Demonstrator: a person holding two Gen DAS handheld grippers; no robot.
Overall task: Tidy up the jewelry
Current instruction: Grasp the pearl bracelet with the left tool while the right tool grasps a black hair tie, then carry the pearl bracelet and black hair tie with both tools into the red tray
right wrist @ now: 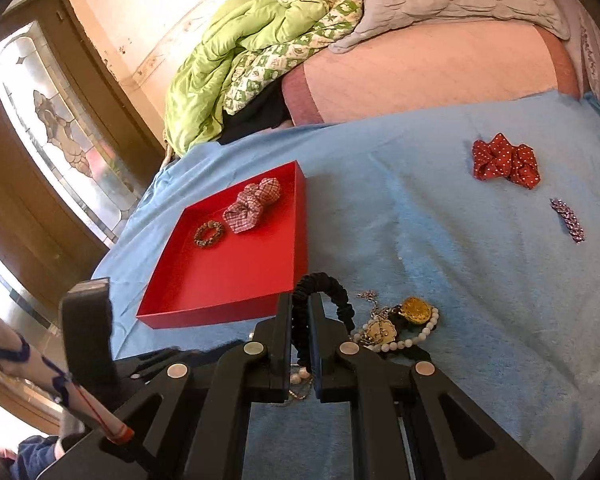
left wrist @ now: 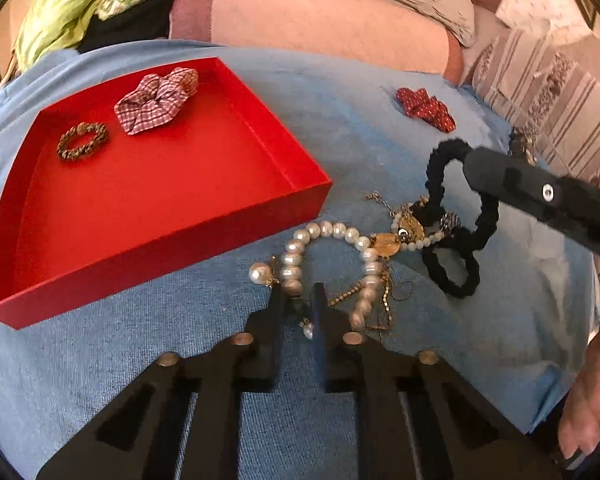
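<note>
The left hand-held gripper (left wrist: 298,294) is pointing down at a tangle of jewelry lying on a blue blanket (left wrist: 220,360) spread over a bed. Its jaws are standing narrow, pinching the end of a pearl necklace (left wrist: 332,236) right at their tips; the rest of the strand is curling away ahead of the gripper and slightly to its right. Gold chains (left wrist: 384,300) are trailing just to the right of the tips, and gold pendants (left wrist: 386,244) are sitting further ahead among the pearls.

The right hand-held gripper (right wrist: 300,300) is closed tight on a black hair tie (right wrist: 324,284), which is looping up ahead of its tips. From the left wrist view this gripper is reaching in from the right, with the black hair tie (left wrist: 456,240) hanging from it down to the pile.

A red tray (left wrist: 220,232) is sitting ahead and to the left of both grippers, holding a checked scrunchie (left wrist: 156,102) and a beaded bracelet (left wrist: 83,141) side by side but apart. A red dotted scrunchie (right wrist: 506,160) is lying well ahead and to the right of the right gripper, and a small sparkly clip (right wrist: 568,220) is lying nearer than it, also to the right. A green quilt (right wrist: 240,64) is bunched far ahead, at the wall.
</note>
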